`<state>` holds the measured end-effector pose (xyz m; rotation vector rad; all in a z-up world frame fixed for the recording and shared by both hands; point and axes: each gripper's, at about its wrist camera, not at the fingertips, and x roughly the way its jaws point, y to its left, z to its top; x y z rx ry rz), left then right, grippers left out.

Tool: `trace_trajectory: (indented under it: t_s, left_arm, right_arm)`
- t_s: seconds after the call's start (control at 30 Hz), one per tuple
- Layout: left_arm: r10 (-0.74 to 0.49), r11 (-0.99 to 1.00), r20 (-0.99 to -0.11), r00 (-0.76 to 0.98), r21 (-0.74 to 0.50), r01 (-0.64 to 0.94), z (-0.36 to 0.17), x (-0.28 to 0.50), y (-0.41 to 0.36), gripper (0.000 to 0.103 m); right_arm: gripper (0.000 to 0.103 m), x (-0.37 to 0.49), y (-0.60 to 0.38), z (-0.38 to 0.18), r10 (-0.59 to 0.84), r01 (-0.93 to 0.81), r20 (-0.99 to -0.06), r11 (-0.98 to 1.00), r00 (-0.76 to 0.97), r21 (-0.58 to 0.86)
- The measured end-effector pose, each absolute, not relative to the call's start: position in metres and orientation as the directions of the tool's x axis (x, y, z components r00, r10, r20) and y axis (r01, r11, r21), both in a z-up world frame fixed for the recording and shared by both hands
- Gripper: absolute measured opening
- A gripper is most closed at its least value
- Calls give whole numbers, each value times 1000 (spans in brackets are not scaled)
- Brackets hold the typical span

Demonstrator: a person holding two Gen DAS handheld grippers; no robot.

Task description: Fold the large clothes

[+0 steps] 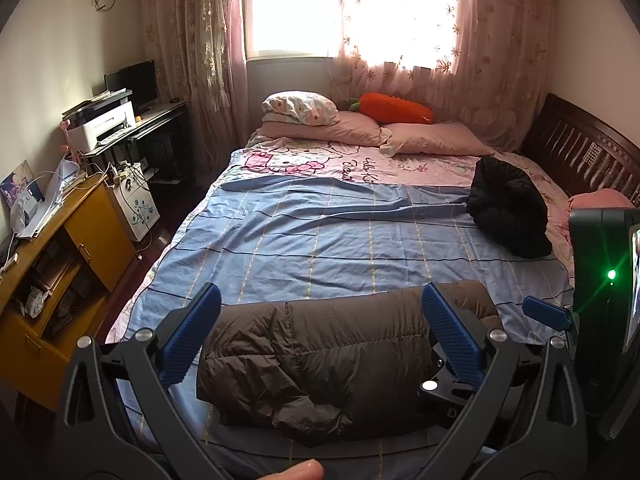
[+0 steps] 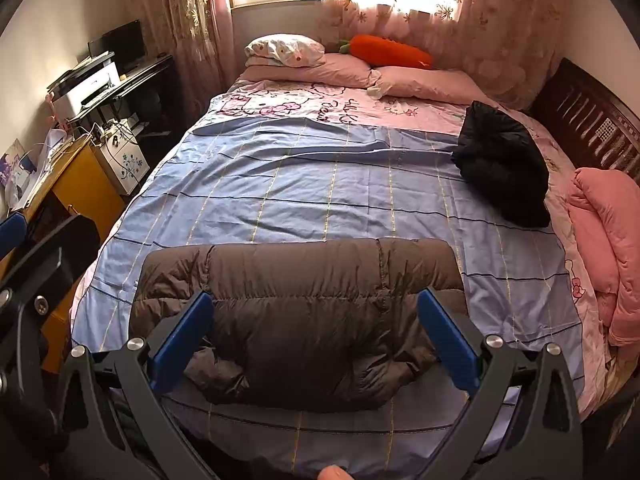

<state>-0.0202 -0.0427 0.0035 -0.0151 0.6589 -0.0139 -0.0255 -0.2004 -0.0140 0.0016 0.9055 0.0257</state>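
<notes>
A brown puffer jacket [image 1: 320, 356] lies folded into a block on the blue checked sheet [image 1: 320, 232] near the bed's front edge; it also shows in the right wrist view [image 2: 304, 312]. My left gripper [image 1: 322, 304] is open and empty, held above the jacket. My right gripper [image 2: 316, 312] is open and empty, also above the jacket. The right gripper's body [image 1: 600, 280] shows at the right edge of the left wrist view. A folded black jacket [image 2: 500, 168] lies at the bed's right side.
Pillows [image 2: 344, 64] and an orange carrot plush [image 2: 388, 52] lie at the head of the bed. A pink quilt [image 2: 608, 240] sits at the right edge by the dark wooden bed frame [image 2: 588, 120]. A yellow cabinet [image 1: 60, 260] and a desk with a printer [image 1: 104, 124] stand at left.
</notes>
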Motion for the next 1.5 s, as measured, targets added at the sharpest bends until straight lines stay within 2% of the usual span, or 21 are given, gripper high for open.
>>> trace_trajectory:
  t_s: [1.5]
  left_arm:
    - [-17,1000,-613,790,-13,11,3,-22,-38,101]
  right_arm:
    - [102,-26,-199,-16,41,-58,-793,998,608,7]
